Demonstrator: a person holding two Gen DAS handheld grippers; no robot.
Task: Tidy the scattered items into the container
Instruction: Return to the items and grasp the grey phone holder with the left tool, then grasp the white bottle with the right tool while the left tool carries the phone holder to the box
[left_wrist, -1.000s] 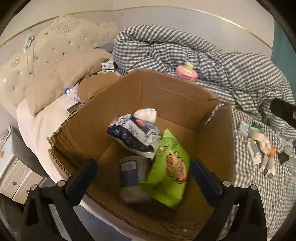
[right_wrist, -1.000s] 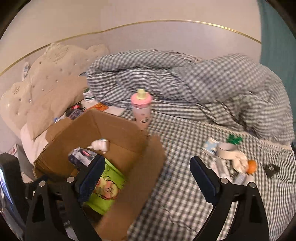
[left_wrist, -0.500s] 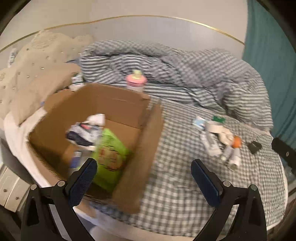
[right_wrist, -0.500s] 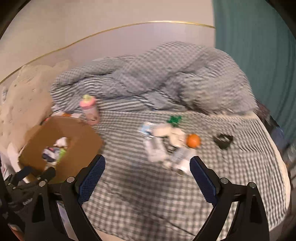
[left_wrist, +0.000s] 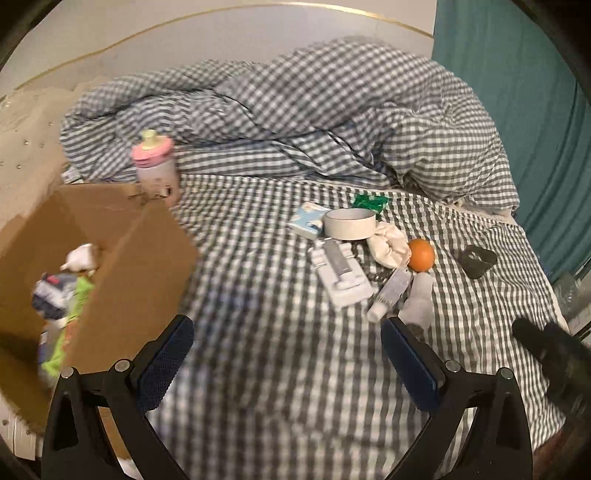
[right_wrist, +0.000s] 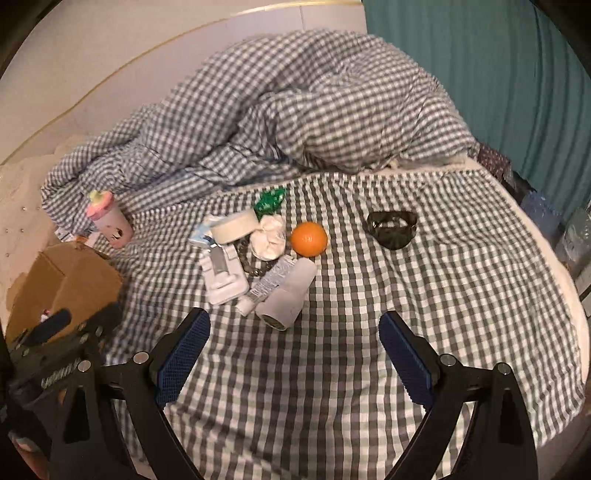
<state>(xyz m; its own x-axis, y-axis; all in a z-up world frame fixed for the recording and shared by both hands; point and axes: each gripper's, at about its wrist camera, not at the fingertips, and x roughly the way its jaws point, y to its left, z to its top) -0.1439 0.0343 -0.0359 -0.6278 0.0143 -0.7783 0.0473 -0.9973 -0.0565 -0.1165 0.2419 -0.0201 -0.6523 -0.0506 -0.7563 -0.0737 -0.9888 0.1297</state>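
Note:
A cardboard box (left_wrist: 125, 266) stands on the bed at the left; a green packet (left_wrist: 62, 332) and a dark wrapped pack (left_wrist: 55, 295) lie inside. It also shows in the right wrist view (right_wrist: 70, 284). Scattered items lie mid-bed: an orange (right_wrist: 308, 239), a tape roll (right_wrist: 236, 226), a white flat pack (right_wrist: 221, 277), a tube (right_wrist: 269, 284), a white bottle (right_wrist: 290, 299), a crumpled white cloth (right_wrist: 269, 238), a black strap (right_wrist: 393, 225). My left gripper (left_wrist: 288, 354) and my right gripper (right_wrist: 293, 350) are both open and empty above the sheet.
A pink-capped bottle (left_wrist: 153, 166) stands behind the box. A bunched checked duvet (left_wrist: 314, 122) fills the back of the bed. A teal curtain (right_wrist: 498, 66) hangs at the right. A beige headboard (left_wrist: 22, 140) is at the left.
Both grippers have swung right, away from above the box and toward the scattered items mid-bed. Both stayed open and empty.

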